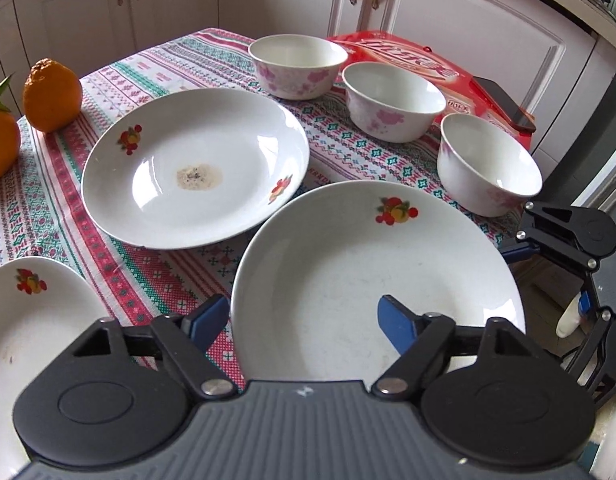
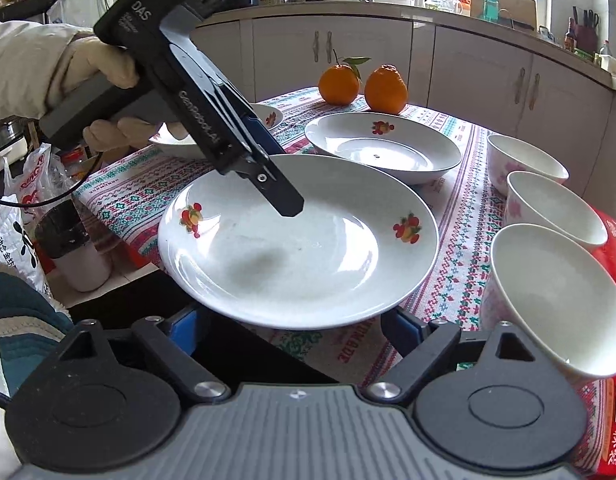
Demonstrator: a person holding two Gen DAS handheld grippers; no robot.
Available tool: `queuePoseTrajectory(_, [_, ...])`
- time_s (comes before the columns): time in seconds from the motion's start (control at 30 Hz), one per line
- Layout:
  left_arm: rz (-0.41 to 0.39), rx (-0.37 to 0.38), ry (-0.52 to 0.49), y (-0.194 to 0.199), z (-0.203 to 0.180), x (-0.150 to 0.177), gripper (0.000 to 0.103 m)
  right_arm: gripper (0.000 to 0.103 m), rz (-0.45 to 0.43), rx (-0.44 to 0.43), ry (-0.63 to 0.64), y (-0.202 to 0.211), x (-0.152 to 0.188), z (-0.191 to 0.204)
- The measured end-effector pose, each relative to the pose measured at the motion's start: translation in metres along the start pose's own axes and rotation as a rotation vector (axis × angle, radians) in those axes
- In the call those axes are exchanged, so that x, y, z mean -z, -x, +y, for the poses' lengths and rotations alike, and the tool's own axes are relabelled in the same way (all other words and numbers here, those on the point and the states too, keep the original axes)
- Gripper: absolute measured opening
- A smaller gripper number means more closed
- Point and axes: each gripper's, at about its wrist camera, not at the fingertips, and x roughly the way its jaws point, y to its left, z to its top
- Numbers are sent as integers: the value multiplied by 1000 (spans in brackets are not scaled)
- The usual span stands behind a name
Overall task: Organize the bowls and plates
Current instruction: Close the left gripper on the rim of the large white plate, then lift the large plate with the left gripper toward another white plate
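Observation:
Three white plates with fruit prints lie on the patterned tablecloth. The near plate overhangs the table's edge. My left gripper is open with its jaws straddling that plate's rim; it shows from the side in the right wrist view, one finger over the plate. My right gripper is open and empty, low at the plate's near rim. A second plate has a stain in its middle. A third plate lies at the left. Three white bowls with pink flowers stand in a row.
Two oranges sit at the table's far corner. A red box with a dark phone on it lies beside the bowls. White cabinets stand behind. Bags sit on the floor.

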Motion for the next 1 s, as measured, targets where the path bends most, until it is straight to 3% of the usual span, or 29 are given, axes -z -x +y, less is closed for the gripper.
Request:
queuePoseTrajectory(0.4, [29, 47, -34, -6, 6, -10, 70, 93, 12, 0, -16, -3, -2, 1])
queuePoseTrajectory(1.0, [48, 60, -51, -9, 5, -13, 70, 93, 30, 0, -13, -7, -5, 0])
